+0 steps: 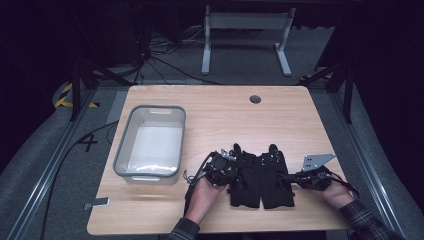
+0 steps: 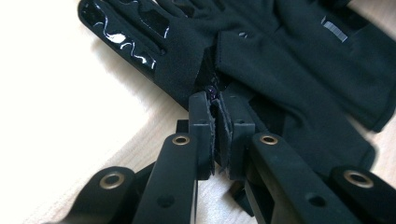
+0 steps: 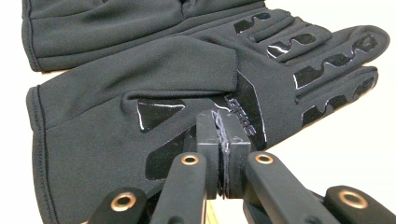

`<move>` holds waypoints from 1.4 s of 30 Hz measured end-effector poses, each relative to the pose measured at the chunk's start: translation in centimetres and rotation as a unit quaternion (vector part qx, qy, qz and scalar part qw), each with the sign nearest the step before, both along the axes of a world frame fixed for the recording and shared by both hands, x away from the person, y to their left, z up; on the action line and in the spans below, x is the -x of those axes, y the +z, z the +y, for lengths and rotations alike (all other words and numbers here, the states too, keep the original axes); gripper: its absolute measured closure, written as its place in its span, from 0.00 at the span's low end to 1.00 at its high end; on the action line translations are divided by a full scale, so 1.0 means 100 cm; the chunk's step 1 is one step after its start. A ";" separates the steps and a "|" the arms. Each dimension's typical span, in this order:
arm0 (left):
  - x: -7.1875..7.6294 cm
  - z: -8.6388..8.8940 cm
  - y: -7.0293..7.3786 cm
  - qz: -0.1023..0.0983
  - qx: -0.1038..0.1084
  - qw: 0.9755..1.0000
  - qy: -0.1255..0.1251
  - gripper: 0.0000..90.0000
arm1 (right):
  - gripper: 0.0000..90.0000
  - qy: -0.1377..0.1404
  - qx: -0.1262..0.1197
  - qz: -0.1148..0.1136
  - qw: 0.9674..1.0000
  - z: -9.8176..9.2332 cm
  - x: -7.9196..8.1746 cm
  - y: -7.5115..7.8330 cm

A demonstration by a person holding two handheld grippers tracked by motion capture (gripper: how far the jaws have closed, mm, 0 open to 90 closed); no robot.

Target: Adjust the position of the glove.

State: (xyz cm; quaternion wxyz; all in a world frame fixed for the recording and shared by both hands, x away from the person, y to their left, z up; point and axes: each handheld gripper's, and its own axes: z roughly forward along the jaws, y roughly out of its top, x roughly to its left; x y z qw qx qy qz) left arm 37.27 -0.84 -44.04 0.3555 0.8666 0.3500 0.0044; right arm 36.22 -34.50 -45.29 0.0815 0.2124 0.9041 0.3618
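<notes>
Two black gloves lie side by side, palms up, near the table's front edge: a left glove [image 1: 245,182] and a right glove [image 1: 276,180]. My left gripper [image 1: 231,175] comes in from the left and is shut on the left glove's near edge [image 2: 177,51], with dark fabric pinched between its jaws [image 2: 219,100]. From the right, my right gripper [image 1: 292,176] is shut at the side of the right glove [image 3: 116,140], just under the folded thumb, with the jaw tips [image 3: 219,116] over the fabric. Both gloves have glossy grip patches on palm and fingers.
A grey-rimmed plastic bin [image 1: 150,107] stands to the left on the wooden table [image 1: 225,115]. A round cable hole [image 1: 255,99] is at the back. A small grey tag [image 1: 102,202] lies at the front left corner. Cables and a desk frame are on the floor beyond.
</notes>
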 end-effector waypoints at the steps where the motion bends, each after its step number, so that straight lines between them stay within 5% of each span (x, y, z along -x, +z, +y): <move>1: 0.000 0.001 0.001 -0.001 0.003 1.000 -0.001 0.94 | 0.99 0.000 0.000 0.000 1.000 0.000 0.000 0.000; 8: -0.003 0.006 0.014 -0.004 0.032 0.999 0.003 0.94 | 0.99 0.008 0.006 -0.007 1.000 0.012 -0.005 0.000; 23: -0.010 -0.001 0.036 -0.029 0.044 0.999 0.000 0.94 | 0.99 0.027 0.002 -0.006 1.000 0.035 -0.016 -0.001; 42: -0.019 -0.047 0.042 -0.031 0.050 0.997 -0.042 0.94 | 0.99 0.035 0.002 -0.010 0.999 0.048 -0.022 -0.002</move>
